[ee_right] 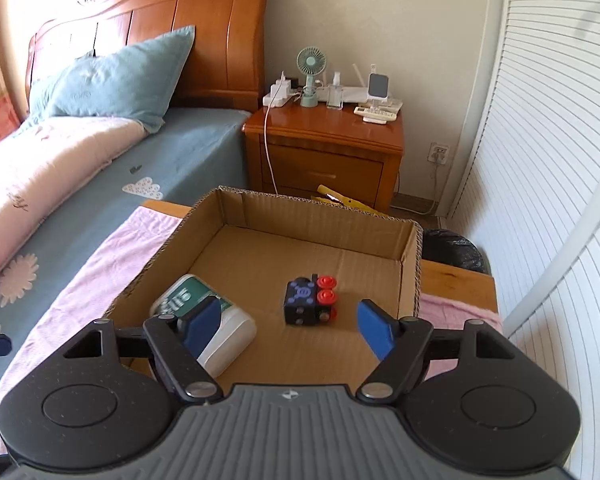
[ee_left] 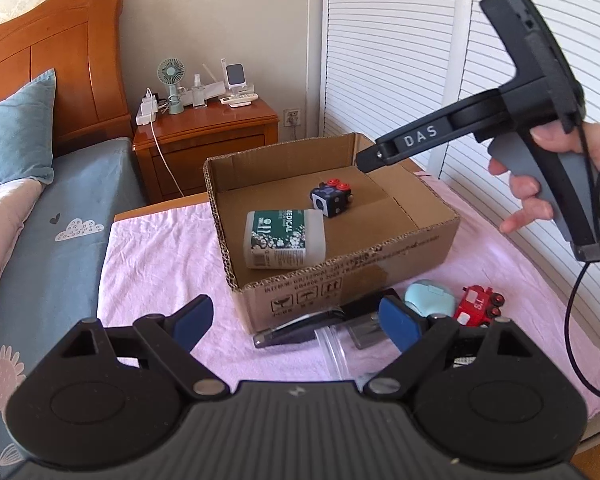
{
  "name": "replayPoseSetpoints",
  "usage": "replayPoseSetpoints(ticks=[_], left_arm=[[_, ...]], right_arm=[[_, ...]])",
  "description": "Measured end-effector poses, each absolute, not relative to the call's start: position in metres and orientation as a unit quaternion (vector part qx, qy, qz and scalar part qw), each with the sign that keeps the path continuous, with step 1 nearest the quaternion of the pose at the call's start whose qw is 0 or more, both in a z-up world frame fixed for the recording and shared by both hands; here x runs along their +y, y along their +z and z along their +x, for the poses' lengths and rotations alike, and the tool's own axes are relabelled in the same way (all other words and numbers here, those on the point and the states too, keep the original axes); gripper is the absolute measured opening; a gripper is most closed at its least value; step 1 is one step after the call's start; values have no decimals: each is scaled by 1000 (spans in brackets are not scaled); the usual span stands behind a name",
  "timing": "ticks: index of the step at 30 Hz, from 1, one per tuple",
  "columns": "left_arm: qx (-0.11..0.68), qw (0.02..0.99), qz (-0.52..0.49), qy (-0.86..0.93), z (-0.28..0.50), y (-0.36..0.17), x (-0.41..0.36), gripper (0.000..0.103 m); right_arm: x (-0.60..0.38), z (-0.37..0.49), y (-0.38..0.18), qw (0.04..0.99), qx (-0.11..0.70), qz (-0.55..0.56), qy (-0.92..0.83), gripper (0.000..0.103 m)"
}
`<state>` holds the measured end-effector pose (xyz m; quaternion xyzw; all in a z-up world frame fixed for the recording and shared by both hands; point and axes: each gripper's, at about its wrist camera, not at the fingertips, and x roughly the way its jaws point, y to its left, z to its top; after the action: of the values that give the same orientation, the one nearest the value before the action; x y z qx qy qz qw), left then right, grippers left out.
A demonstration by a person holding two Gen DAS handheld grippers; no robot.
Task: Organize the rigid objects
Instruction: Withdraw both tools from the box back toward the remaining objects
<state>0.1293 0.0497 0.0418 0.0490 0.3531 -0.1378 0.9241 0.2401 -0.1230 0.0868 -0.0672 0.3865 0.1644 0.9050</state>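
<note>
Pink-clothed table (ee_left: 148, 256) bearing cardboard box (ee_left: 380, 264), red toy train (ee_left: 478, 306).

**Daylight fills both fisheye views**

Bright, even daylight washes the room, strongest on the wall above the headboard (ee_right: 152, 36), which is blown out to near white in the right wrist view. The cardboard box (ee_left: 340, 276) casts a soft shadow inside itself and onto the pink cloth (ee_left: 156, 256) beside it. Straight lines near the box bow outward; dark vignetting clips the frame corners. Focus is sharp throughout.
</note>
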Motion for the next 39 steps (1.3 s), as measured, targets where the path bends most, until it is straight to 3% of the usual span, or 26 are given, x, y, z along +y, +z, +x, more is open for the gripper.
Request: replayPoseSetpoints(ticks=[13, 22, 39], left_arm=[[355, 920, 56, -156, 84, 31, 42, 90], [369, 914, 39, -165, 65, 8, 39, 96], [405, 905, 9, -130, 60, -24, 62, 96]], right_arm=[[-154, 149, 80, 909, 383, -50, 157, 80], [-173, 95, 43, 903, 404, -37, 142, 99], [-139, 59, -7, 846, 455, -61, 271, 102]])
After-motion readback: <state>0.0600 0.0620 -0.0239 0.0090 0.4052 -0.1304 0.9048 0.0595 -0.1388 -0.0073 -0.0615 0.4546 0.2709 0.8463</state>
